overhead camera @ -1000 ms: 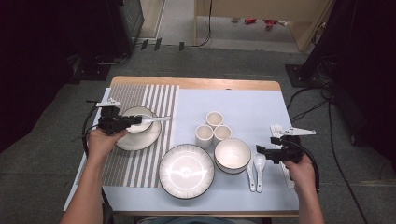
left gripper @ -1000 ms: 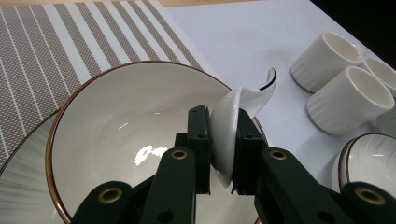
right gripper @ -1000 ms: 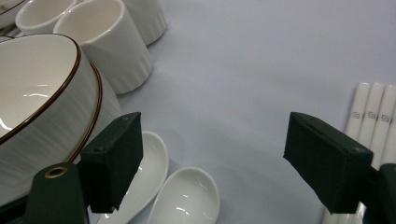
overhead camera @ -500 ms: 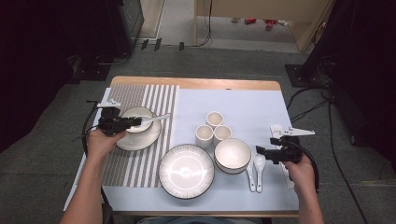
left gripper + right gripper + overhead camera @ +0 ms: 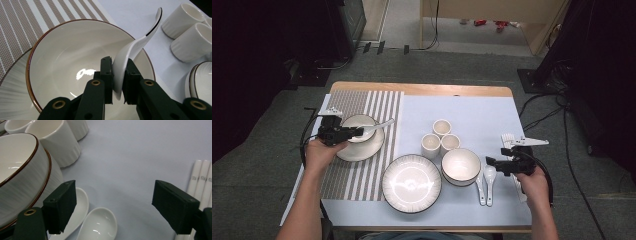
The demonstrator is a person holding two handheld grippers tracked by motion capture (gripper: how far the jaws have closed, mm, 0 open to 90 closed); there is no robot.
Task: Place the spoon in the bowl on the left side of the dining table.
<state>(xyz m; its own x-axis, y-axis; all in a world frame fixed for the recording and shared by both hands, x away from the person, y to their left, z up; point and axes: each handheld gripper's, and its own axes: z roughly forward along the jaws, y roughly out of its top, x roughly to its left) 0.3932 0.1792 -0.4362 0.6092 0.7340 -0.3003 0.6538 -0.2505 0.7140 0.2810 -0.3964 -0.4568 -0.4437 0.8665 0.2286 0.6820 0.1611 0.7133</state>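
Note:
My left gripper [image 5: 354,132] [image 5: 117,63] is shut on the bowl end of a white ceramic spoon [image 5: 125,57], held tilted over a white brown-rimmed bowl [image 5: 67,52]. The spoon's handle [image 5: 382,123] juts right past the bowl's rim. That bowl [image 5: 362,124] sits on a plate [image 5: 362,150] on the striped placemat [image 5: 357,180]. My right gripper [image 5: 493,162] [image 5: 115,195] stands open, low over the table. It is just right of two stacked bowls [image 5: 460,166] [image 5: 20,170] and over two white spoons [image 5: 485,182] [image 5: 100,225], touching neither.
A large ribbed plate [image 5: 411,182] lies at the front centre. Three white cups [image 5: 441,137] [image 5: 57,140] stand behind the stacked bowls. White chopsticks [image 5: 202,177] lie at the far right beside my right hand. The pale blue cloth [image 5: 477,115] is bare at the back right.

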